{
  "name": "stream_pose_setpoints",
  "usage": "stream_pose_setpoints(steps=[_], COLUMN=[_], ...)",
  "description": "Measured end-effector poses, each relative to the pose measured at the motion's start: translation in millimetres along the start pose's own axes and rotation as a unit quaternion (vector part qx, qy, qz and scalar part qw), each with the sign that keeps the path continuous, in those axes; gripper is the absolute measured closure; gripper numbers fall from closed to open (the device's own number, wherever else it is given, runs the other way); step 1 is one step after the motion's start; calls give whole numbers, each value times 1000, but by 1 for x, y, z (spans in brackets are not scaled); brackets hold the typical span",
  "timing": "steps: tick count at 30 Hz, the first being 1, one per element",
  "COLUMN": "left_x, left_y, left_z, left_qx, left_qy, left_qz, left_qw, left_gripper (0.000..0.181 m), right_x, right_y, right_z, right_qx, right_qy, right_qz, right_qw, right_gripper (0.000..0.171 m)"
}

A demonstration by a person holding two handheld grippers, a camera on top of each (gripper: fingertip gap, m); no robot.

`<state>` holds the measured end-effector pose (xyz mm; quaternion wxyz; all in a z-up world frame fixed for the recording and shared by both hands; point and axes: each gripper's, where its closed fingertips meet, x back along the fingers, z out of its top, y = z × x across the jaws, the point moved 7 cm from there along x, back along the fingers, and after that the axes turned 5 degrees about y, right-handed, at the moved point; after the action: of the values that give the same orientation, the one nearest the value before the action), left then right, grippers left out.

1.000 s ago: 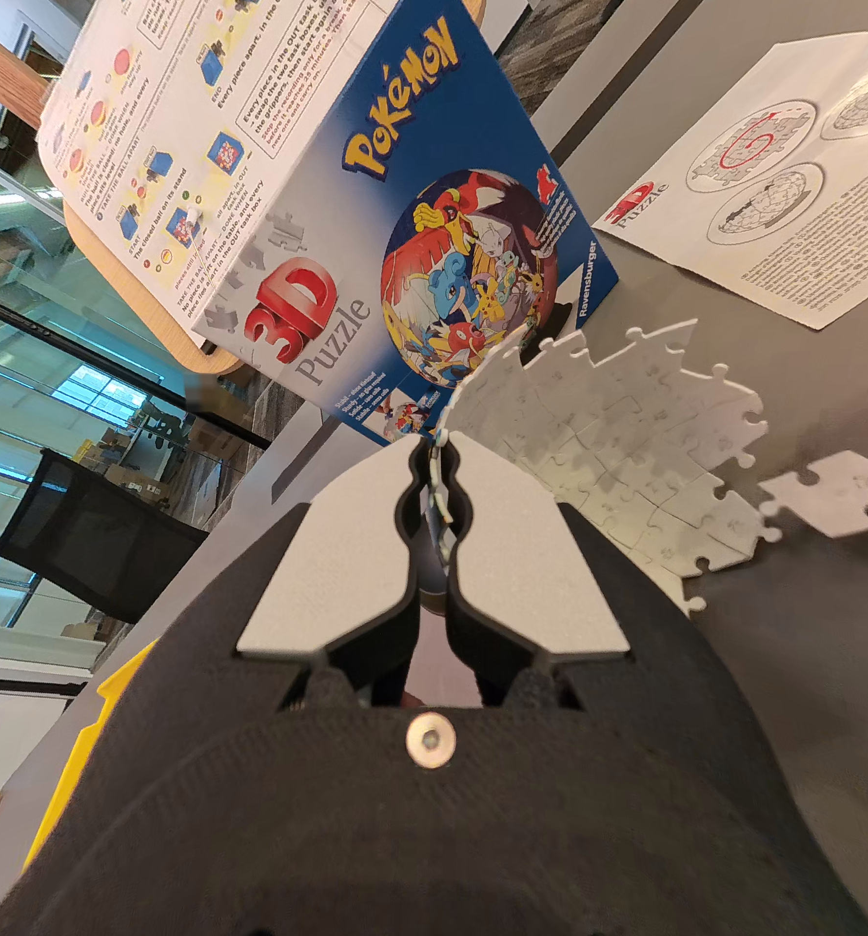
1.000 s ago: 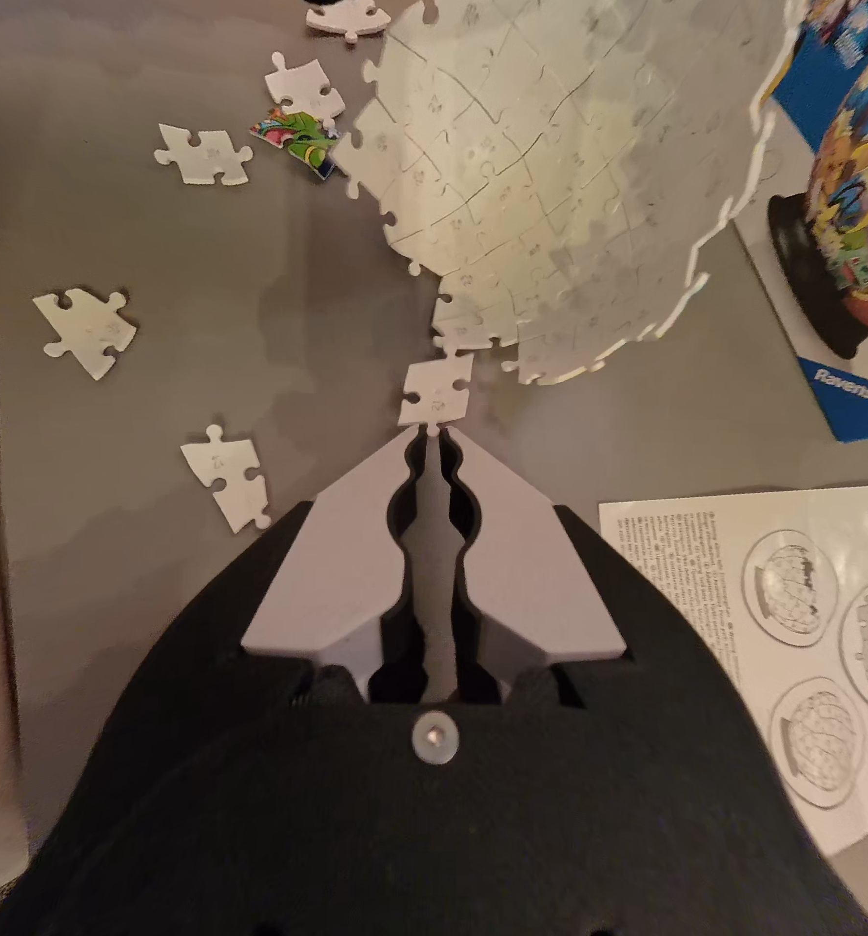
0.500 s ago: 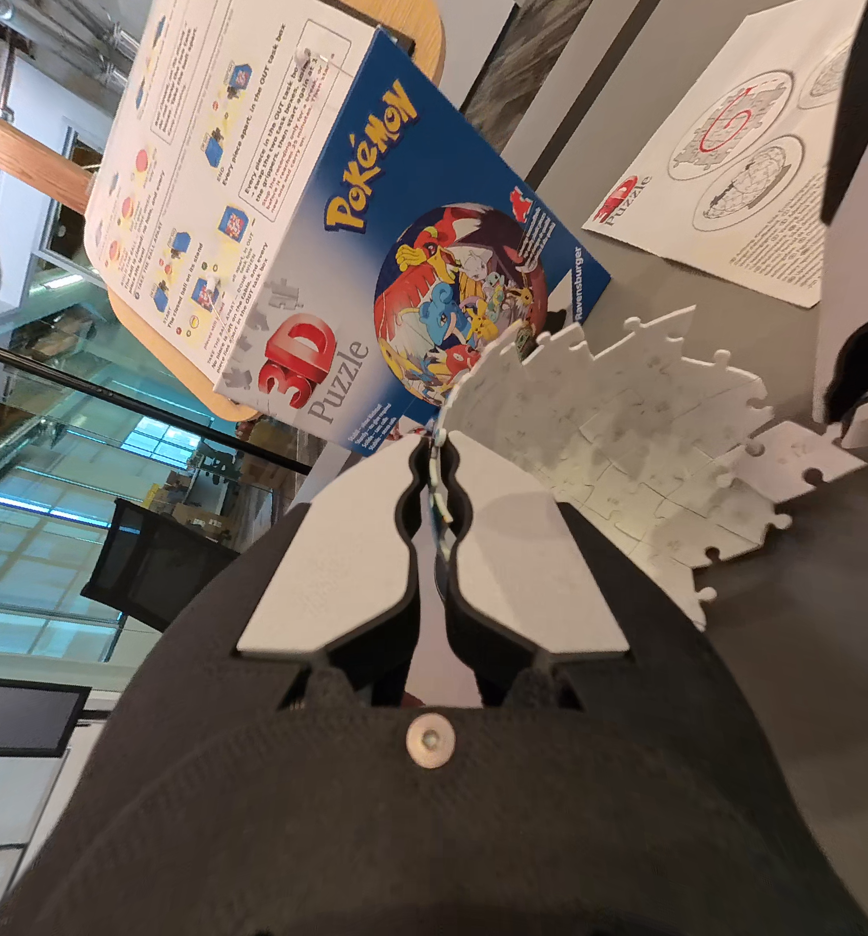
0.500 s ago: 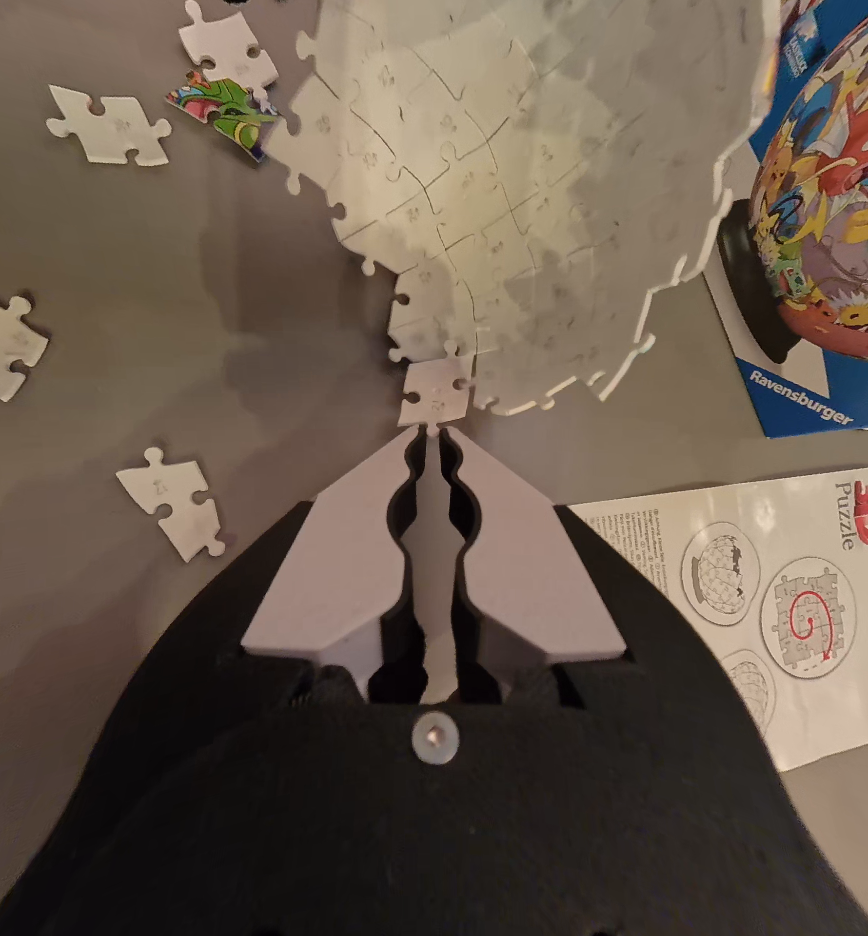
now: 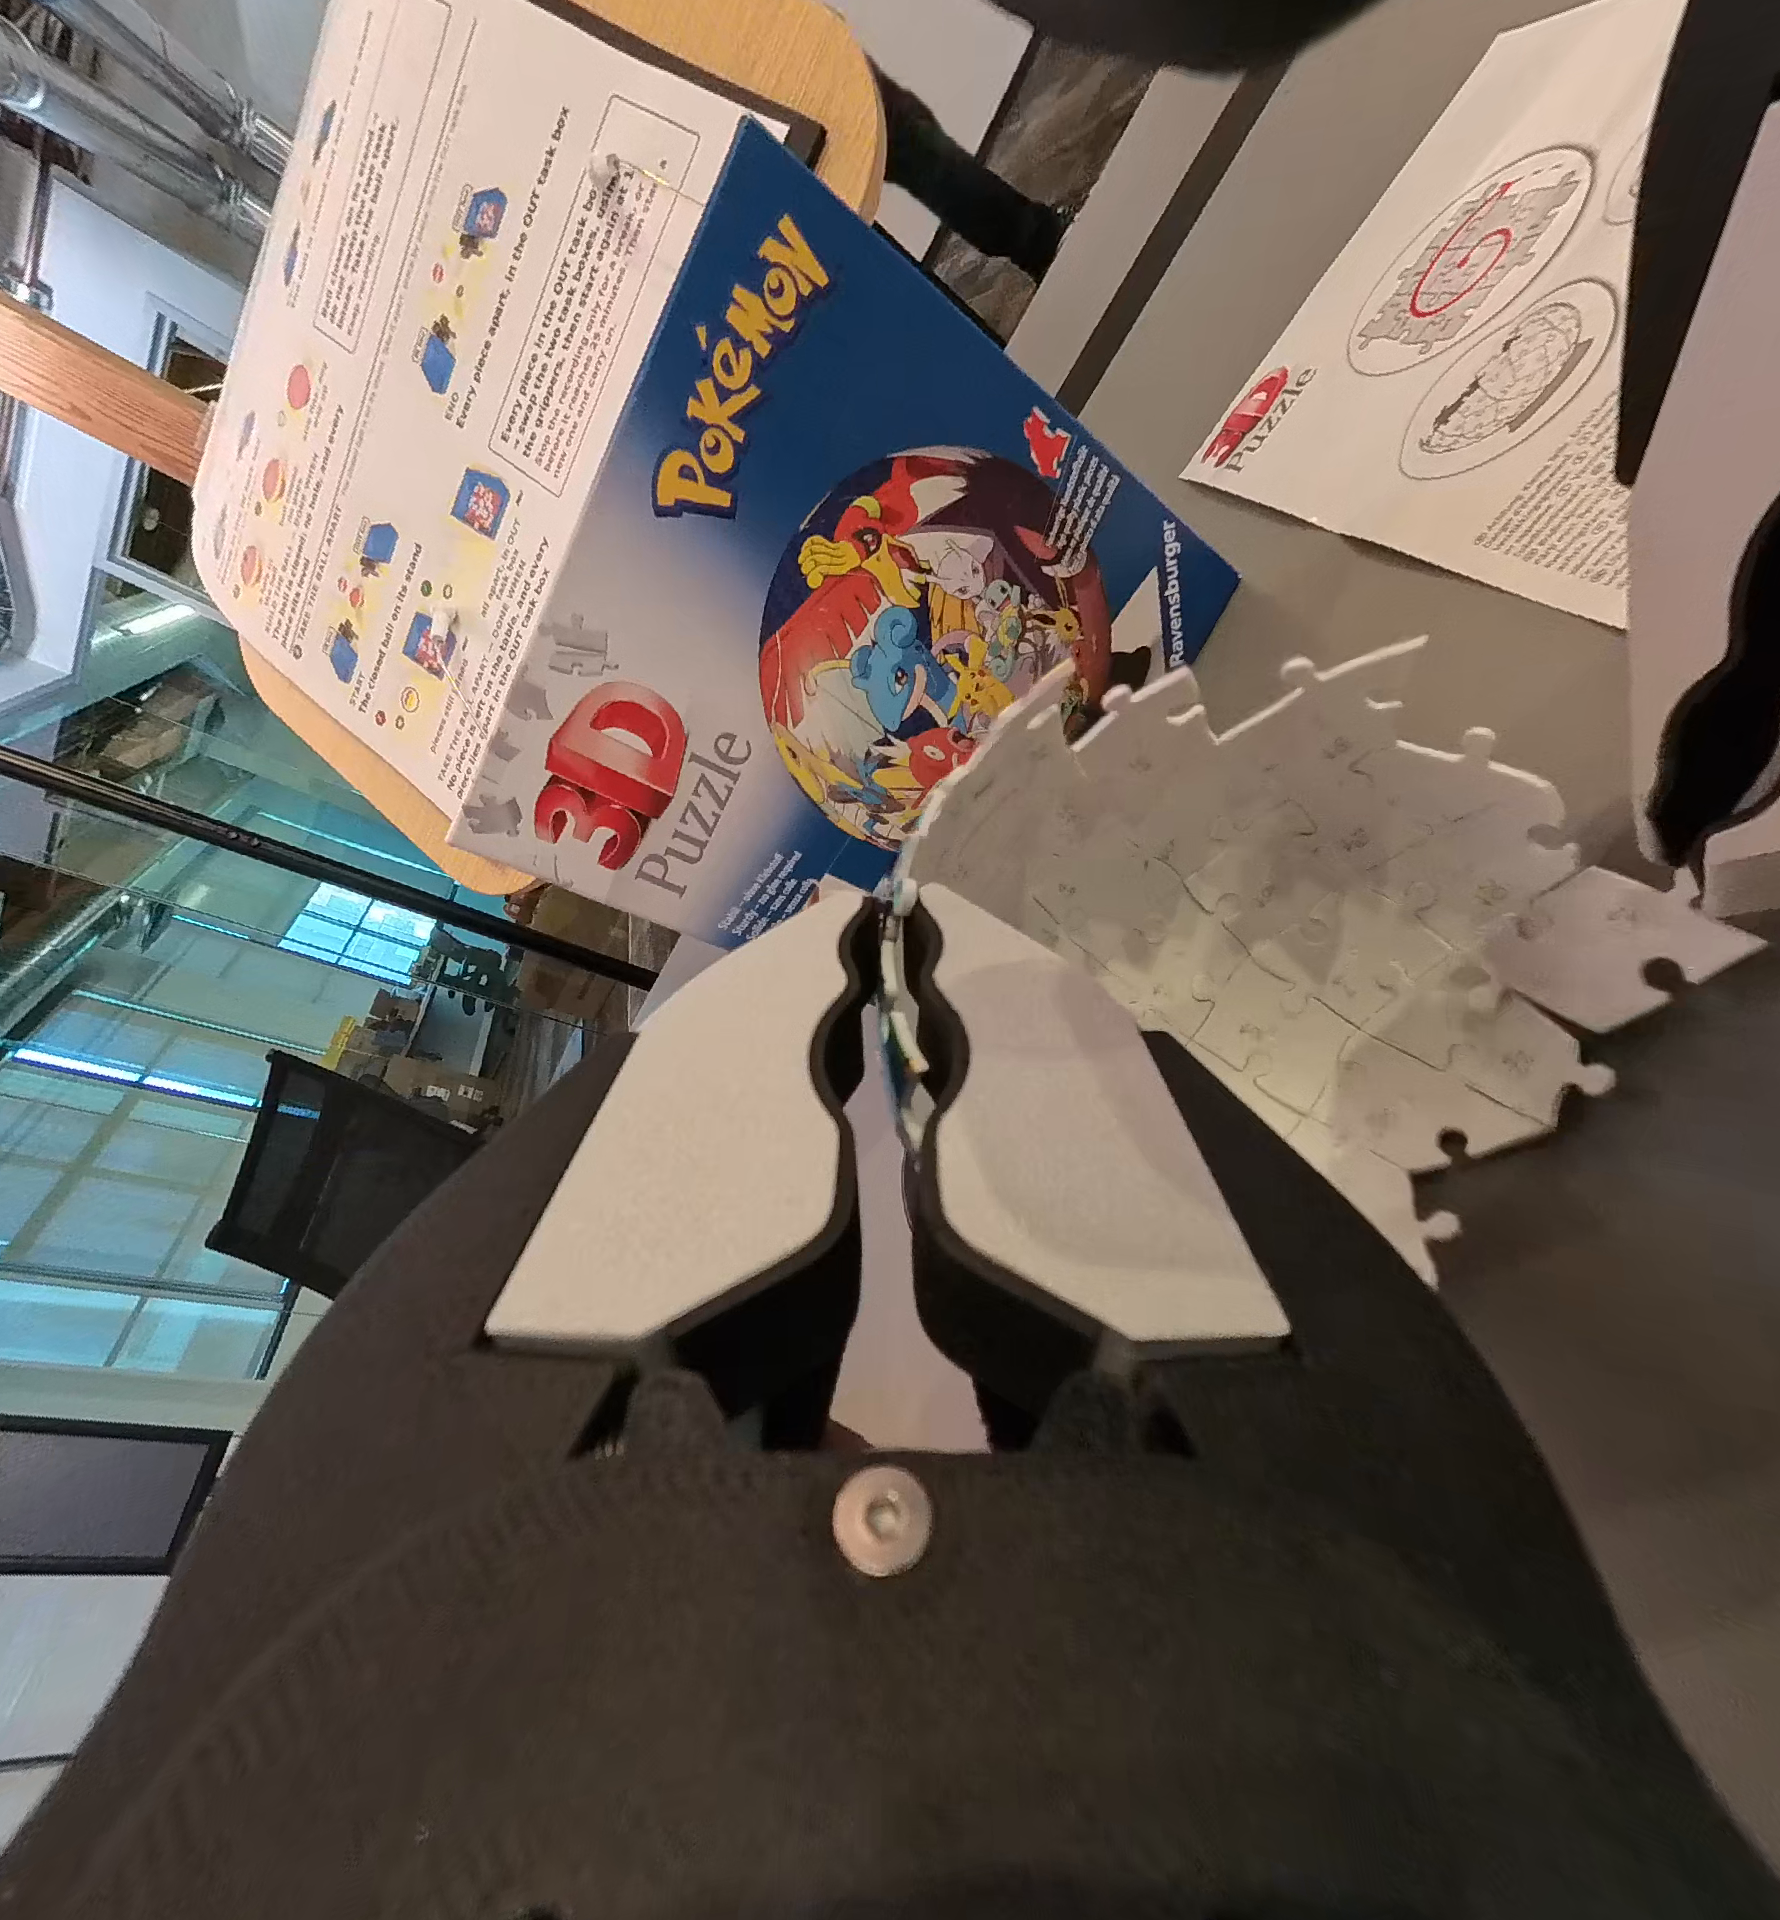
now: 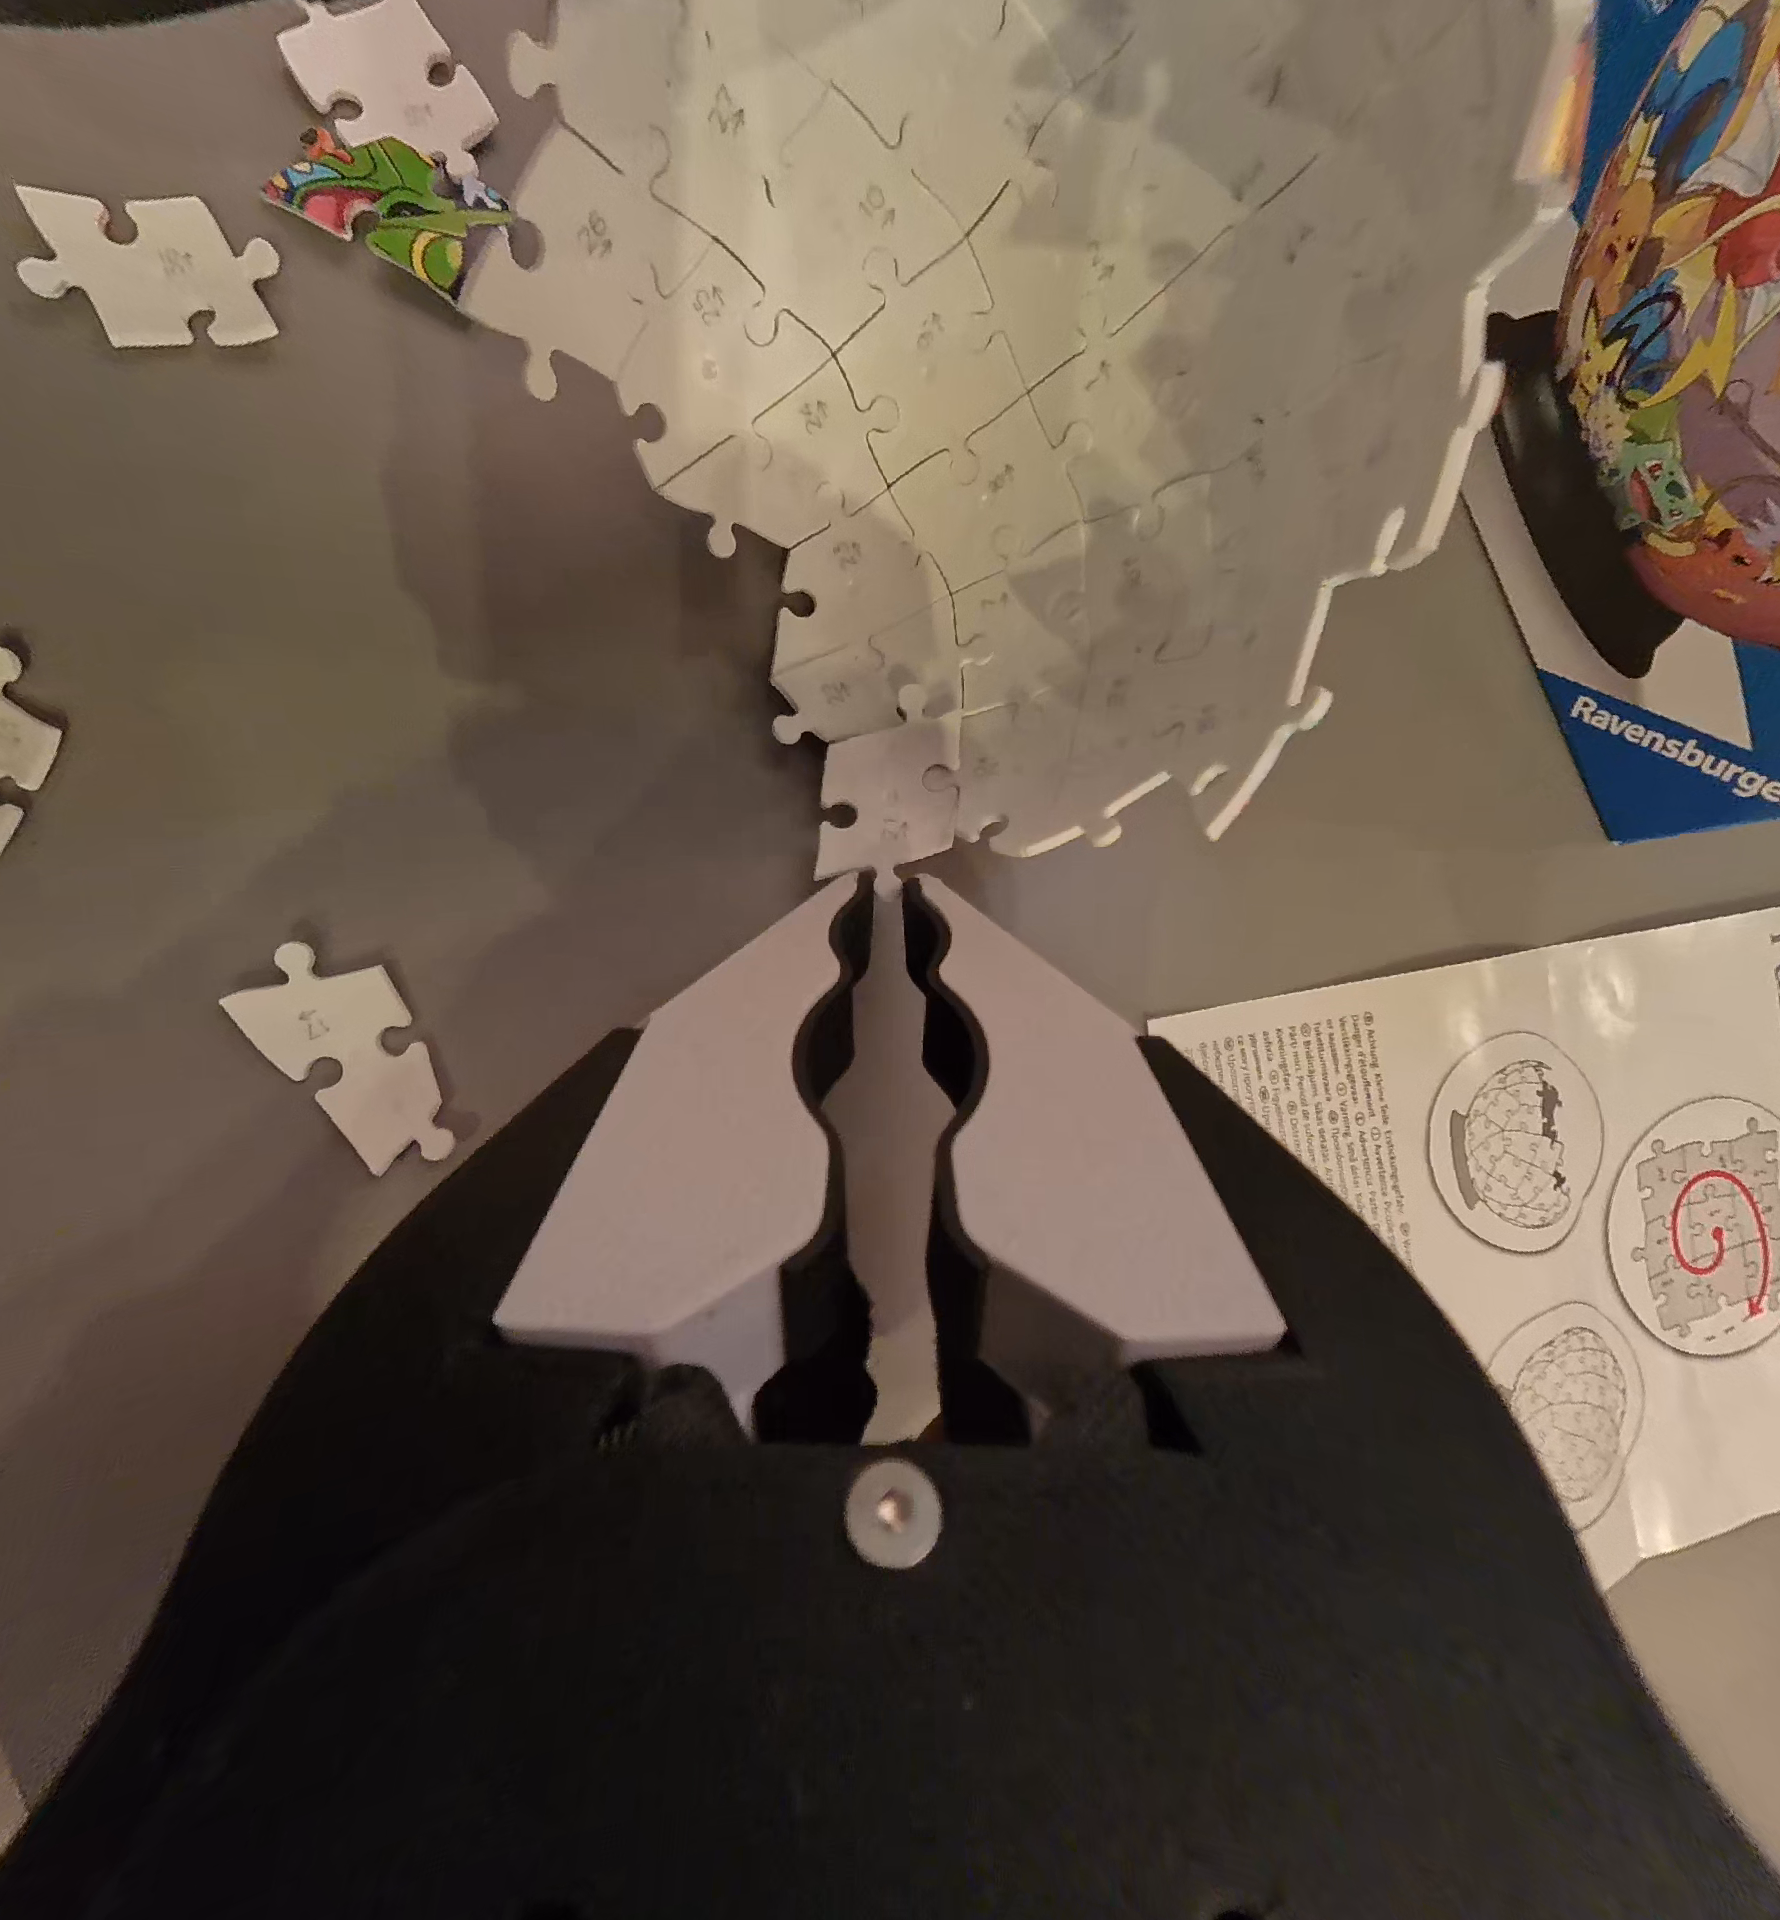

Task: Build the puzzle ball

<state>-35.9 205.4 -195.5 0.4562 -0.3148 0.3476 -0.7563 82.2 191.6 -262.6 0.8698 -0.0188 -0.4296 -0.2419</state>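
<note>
— While the left gripper (image 5: 891, 914) pinches the curved puzzle shell (image 5: 1281, 914) by its rim at frame centre, how is that item listed?
— Item one: partial ball, interlocked white-backed pieces, matte, concave, ragged knobbed edge; held above the grey table (image 6: 242, 623).

— And the right gripper (image 6: 888, 883)?
— Jaws nipped on the bottom tab of a single piece (image 6: 891, 800), squarish, white back up. It touches the shell's lower edge at centre frame; seating cannot be told.

— Loose stock?
— Four white pieces (image 6: 346, 1049) at left of the right wrist view, one colour-printed piece (image 6: 398, 203) upper left, all flat on the table.

— Paper goods?
— Glossy blue puzzle box (image 5: 813, 540), upright, upper centre of the left wrist view; folded instruction sheet (image 6: 1592, 1195), lower right of the right wrist view.

— Change since half a second ago?
— The single piece has closed on the shell edge; the right gripper looms larger at the left view's right margin.
</note>
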Motion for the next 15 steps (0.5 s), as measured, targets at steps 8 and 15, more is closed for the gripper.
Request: stream_pose_setpoints(steps=[8,15], left_x=[1,0], left_y=[0,1], left_z=[0,-1], left_qx=[-5,-5], left_qy=[1,0], left_qz=[1,0], left_qw=[1000,1000], left_gripper=[177,178], right_x=[1,2], right_y=[-4,-3], right_z=[-1,13], right_qx=[-8,3], right_qy=[13,69], right_qz=[-3,-10], right_qw=[1000,998], right_gripper=[165,168])
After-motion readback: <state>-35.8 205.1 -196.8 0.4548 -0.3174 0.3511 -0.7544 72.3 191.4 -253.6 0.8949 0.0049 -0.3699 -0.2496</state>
